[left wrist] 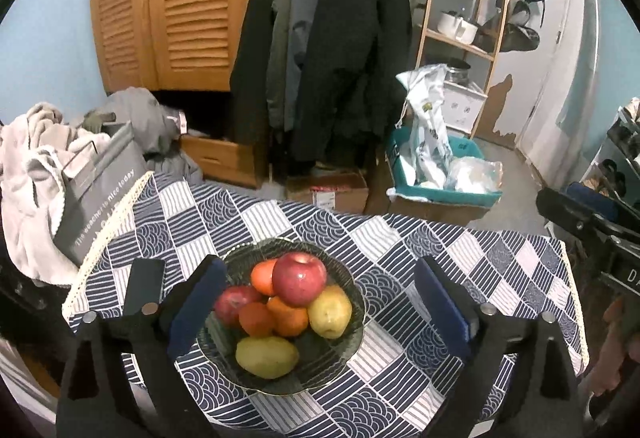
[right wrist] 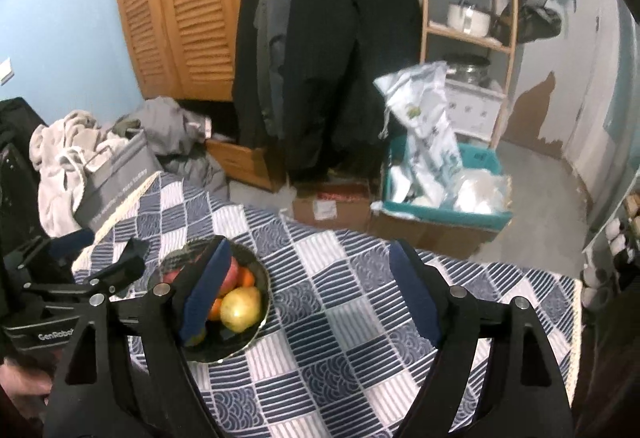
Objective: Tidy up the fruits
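Observation:
A dark glass bowl [left wrist: 344, 350] sits on the blue-and-white patterned tablecloth [left wrist: 420, 250]. It holds a big red apple [left wrist: 299, 279] on top, a second red apple [left wrist: 232, 302], several oranges [left wrist: 289, 318] and two yellow pears [left wrist: 330, 312]. My left gripper [left wrist: 320, 312] is open and empty, hovering above the bowl with a finger on either side. In the right wrist view the bowl [right wrist: 240, 342] lies at the left, partly hidden by my left finger. My right gripper [right wrist: 310, 296] is open and empty over the cloth right of the bowl.
A grey bag [left wrist: 96, 197] and a pile of clothes [left wrist: 36, 165] lie off the table's left edge. Coats [left wrist: 328, 49] hang behind, next to a wooden louvred cabinet [left wrist: 168, 1]. A teal bin [left wrist: 440, 173] and cardboard boxes stand on the floor beyond the far edge.

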The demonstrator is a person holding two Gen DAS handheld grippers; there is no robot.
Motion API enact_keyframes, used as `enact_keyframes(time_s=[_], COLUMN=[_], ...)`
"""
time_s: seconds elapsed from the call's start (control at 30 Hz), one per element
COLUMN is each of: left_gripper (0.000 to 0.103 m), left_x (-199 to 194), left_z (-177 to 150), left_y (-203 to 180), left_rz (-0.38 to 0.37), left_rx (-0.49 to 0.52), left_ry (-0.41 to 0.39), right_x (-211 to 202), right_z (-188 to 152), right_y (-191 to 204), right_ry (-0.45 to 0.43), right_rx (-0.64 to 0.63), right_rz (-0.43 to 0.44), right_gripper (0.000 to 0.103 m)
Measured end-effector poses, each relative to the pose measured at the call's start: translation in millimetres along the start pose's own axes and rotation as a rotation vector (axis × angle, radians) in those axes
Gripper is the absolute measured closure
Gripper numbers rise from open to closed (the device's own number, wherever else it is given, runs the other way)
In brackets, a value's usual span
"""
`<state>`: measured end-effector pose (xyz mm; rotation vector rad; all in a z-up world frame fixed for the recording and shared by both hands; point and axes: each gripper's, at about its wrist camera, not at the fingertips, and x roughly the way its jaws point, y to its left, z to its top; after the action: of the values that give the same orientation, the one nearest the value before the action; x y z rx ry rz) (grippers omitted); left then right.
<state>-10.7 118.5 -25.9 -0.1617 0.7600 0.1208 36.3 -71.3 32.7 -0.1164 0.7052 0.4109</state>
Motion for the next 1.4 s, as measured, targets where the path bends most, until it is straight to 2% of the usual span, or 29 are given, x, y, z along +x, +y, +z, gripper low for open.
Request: enact_keyframes(time_s=[0.47,0.73,1.4], left_gripper=[0.001,0.001,0.001], left_x=[-29.0,-37.5,-39.8], left_z=[10.8,13.8,16.1], left_y=[-6.0,-15.5,-26.8], left_rz=[0.025,0.029,0.052], left_rx=[0.007,0.02,0.032], left_ry=[-0.079,-0.102,-0.134], right_x=[-37.4,-52.3,-56.9], right_z=[-2.6,-4.9,-7.3], right_y=[-24.9,-36.5,-56.8], right_ry=[-0.092,-0.129,-0.126], right_rx=[0.001,0.013,0.03], right_rz=[-0.102,-0.119,-0.14], right_gripper=[0.019,0.019,0.018])
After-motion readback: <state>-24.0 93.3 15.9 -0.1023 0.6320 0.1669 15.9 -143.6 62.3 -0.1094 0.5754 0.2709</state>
